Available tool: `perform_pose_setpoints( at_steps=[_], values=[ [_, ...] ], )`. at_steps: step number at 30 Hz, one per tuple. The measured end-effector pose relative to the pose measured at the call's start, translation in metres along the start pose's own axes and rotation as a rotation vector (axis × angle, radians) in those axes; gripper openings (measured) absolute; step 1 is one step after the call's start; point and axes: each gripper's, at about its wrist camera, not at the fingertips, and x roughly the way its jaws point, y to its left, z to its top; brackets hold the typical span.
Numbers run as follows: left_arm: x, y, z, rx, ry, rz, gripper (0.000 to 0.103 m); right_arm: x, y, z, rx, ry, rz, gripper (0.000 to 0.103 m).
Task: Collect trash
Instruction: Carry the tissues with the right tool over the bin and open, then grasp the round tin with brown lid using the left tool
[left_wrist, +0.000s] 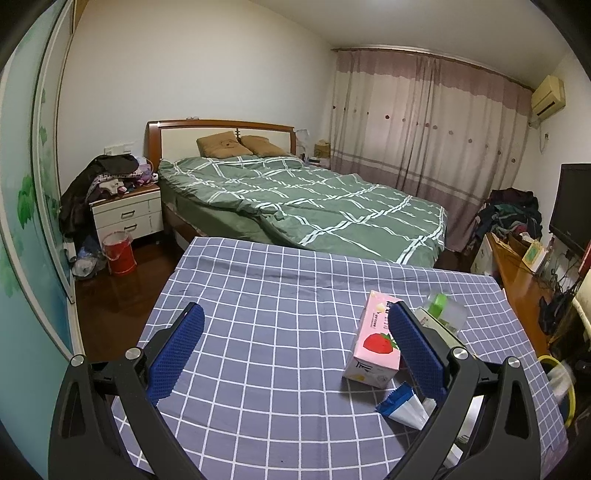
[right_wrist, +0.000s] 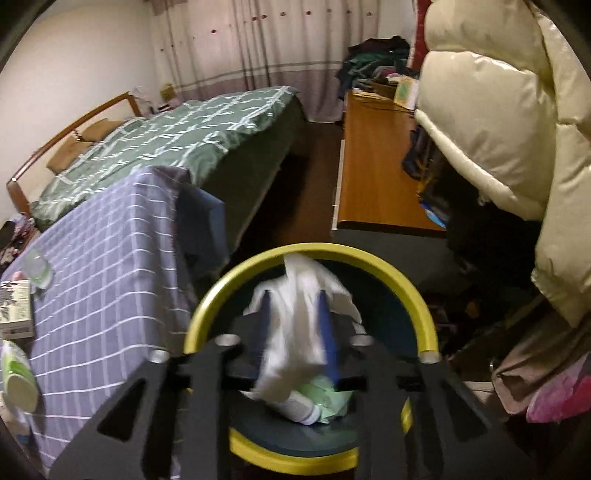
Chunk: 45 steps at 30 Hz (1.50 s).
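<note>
My left gripper (left_wrist: 295, 325) is open and empty above the checked tablecloth (left_wrist: 258, 332). A pink strawberry carton (left_wrist: 375, 347) stands just left of its right finger. A blue and white wrapper (left_wrist: 402, 404) lies in front of the carton, and a clear plastic cup (left_wrist: 445, 310) with a green piece lies behind the finger. My right gripper (right_wrist: 295, 314) is shut on a crumpled white tissue (right_wrist: 299, 325) right over the yellow-rimmed trash bin (right_wrist: 417, 295). A bottle and green wrapping (right_wrist: 314, 402) lie inside the bin.
The bin stands on the floor off the table's right side (left_wrist: 569, 398). A green bed (left_wrist: 295, 206) lies beyond the table. A wooden desk (right_wrist: 373, 166) and a cream puffer jacket (right_wrist: 498, 129) are to the right. A red bucket (left_wrist: 118, 253) sits by the nightstand.
</note>
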Motion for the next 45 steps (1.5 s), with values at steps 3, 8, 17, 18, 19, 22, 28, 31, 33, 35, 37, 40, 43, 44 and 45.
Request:
perform_pose_setpoints(
  at_steps=[3, 8, 17, 18, 19, 22, 28, 31, 33, 35, 37, 40, 43, 44, 45],
  values=[
    [0.0, -0.002, -0.001, 0.005, 0.001, -0.004, 0.098, -0.001, -0.002, -0.002, 0.008, -0.005, -0.003, 0.039],
    [-0.003, -0.008, -0.002, 0.024, -0.006, -0.016, 0.098, -0.008, 0.001, -0.008, 0.012, -0.009, 0.036, 0.039],
    [-0.022, -0.025, -0.006, 0.039, -0.023, -0.116, 0.098, -0.022, 0.054, -0.006, -0.059, -0.017, 0.199, 0.042],
    [-0.025, -0.027, -0.007, 0.043, -0.021, -0.126, 0.098, -0.023, 0.062, -0.006, -0.067, -0.017, 0.214, 0.042],
    [-0.029, -0.03, -0.008, 0.05, -0.019, -0.132, 0.098, -0.024, 0.07, -0.006, -0.077, -0.015, 0.242, 0.042],
    [-0.044, -0.041, -0.012, 0.079, -0.018, -0.148, 0.098, -0.032, 0.1, -0.01, -0.141, -0.009, 0.322, 0.042],
    [-0.087, -0.055, -0.027, 0.162, -0.018, -0.219, 0.098, -0.046, 0.154, -0.018, -0.261, 0.004, 0.441, 0.042],
    [-0.11, -0.06, -0.038, 0.211, 0.007, -0.244, 0.098, -0.054, 0.176, -0.022, -0.305, 0.001, 0.489, 0.042],
    [-0.12, -0.061, -0.045, 0.225, 0.03, -0.282, 0.098, -0.056, 0.185, -0.023, -0.322, 0.0, 0.506, 0.042],
    [-0.129, -0.064, -0.054, 0.24, 0.068, -0.343, 0.098, -0.055, 0.19, -0.024, -0.325, -0.003, 0.517, 0.042],
    [-0.136, -0.07, -0.065, 0.27, 0.103, -0.404, 0.098, -0.052, 0.194, -0.024, -0.315, 0.001, 0.526, 0.042],
    [-0.139, -0.087, -0.086, 0.385, 0.16, -0.462, 0.097, -0.043, 0.193, -0.025, -0.294, 0.015, 0.534, 0.042],
    [-0.134, -0.104, -0.105, 0.488, 0.224, -0.487, 0.081, -0.035, 0.189, -0.024, -0.271, 0.026, 0.541, 0.042],
    [-0.13, -0.108, -0.109, 0.512, 0.243, -0.49, 0.075, -0.035, 0.188, -0.025, -0.265, 0.027, 0.542, 0.042],
    [-0.127, -0.112, -0.115, 0.536, 0.262, -0.495, 0.073, -0.033, 0.187, -0.024, -0.259, 0.029, 0.544, 0.042]
  ],
)
